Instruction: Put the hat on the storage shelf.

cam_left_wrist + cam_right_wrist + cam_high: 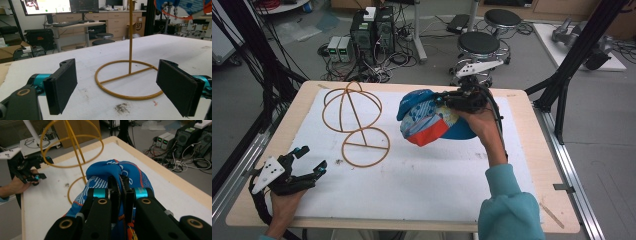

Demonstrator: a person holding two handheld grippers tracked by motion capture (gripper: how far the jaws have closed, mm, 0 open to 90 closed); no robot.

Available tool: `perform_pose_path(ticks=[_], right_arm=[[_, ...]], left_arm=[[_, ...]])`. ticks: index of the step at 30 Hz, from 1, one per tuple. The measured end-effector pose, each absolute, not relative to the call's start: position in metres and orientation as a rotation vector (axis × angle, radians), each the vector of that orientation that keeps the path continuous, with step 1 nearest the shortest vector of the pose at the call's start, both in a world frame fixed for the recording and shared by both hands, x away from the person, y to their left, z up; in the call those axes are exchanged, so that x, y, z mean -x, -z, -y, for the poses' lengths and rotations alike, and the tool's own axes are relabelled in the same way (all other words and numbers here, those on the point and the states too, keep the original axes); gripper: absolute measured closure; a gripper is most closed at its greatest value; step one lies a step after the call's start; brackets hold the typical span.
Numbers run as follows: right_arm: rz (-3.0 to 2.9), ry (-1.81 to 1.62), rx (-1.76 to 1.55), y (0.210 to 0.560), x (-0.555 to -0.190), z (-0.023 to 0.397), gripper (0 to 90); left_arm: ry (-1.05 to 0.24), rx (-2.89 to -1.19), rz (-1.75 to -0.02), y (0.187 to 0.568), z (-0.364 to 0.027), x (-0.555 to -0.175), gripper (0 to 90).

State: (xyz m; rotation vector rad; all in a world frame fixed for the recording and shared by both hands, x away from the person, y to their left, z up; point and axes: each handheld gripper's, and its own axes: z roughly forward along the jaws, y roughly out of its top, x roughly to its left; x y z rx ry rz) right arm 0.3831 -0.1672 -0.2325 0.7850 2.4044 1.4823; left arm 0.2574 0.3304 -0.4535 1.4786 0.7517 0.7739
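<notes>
A blue cap (432, 122) with white print and an orange-red brim hangs above the middle of the worktop (532, 165), its fabric pinched tight in the right gripper (451, 102), brim tipped down toward the person and long axis running roughly left to right in the high view. The left gripper (309, 161) rests at the near left corner with jaws spread wide and nothing between them, facing a golden wire stand (357, 125) of rings on a thin upright rod. White padded sheeting covers the wooden worktop; stools (479, 45), computers and cables crowd the grey floor beyond
</notes>
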Motion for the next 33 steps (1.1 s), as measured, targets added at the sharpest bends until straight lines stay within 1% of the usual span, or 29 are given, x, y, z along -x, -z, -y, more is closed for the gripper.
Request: perform_pose_path(ticks=[11, 18, 28, 33], right_arm=[[-2.369, -1.530, -0.688, 0.184, -0.382, 0.130, 88.4], [-2.371, -1.544, -0.654, 0.172, -0.383, 0.112, 88.5], [-2.350, -1.577, -0.609, 0.158, -0.380, 0.097, 88.5], [-2.329, -1.583, -0.591, 0.145, -0.377, 0.089, 88.4]], left_arm=[[-0.774, -1.478, -0.750, 0.453, -0.330, -0.257, 17.1], [-0.776, -1.479, -0.750, 0.454, -0.330, -0.257, 17.1], [-0.776, -1.479, -0.749, 0.454, -0.330, -0.257, 17.1], [-0.775, -1.479, -0.749, 0.454, -0.330, -0.257, 17.1]])
